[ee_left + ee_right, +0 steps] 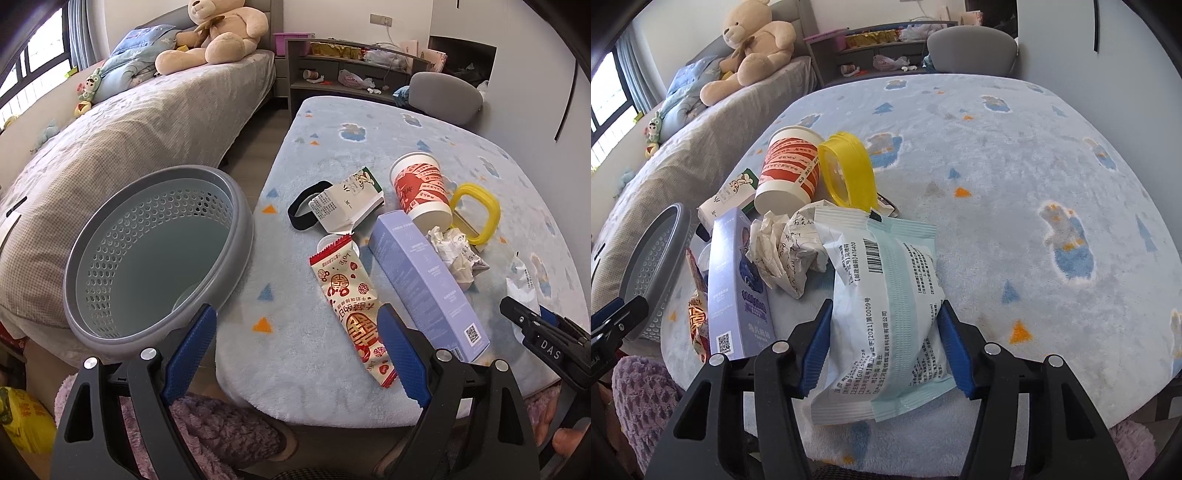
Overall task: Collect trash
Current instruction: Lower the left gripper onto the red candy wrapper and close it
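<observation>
My right gripper (886,317) is shut on a white and teal packet (886,280), its blue pads pressing both sides just above the table's near edge. The same gripper (532,321) shows at the right of the left wrist view. My left gripper (299,343) stands open and holds nothing, over the near end of a red and cream snack wrapper (347,299). A grey perforated bin (147,251) sits to its left. A lavender box (424,280), crumpled paper (454,254), a red paper cup (421,188) and a milk carton (347,203) lie on the table.
The table wears a pale blue fleece cover (369,129). A yellow ring (493,218) and a black band (295,218) lie among the litter. A bed (129,129) with a teddy bear runs along the left. A grey chair (443,92) stands beyond the table.
</observation>
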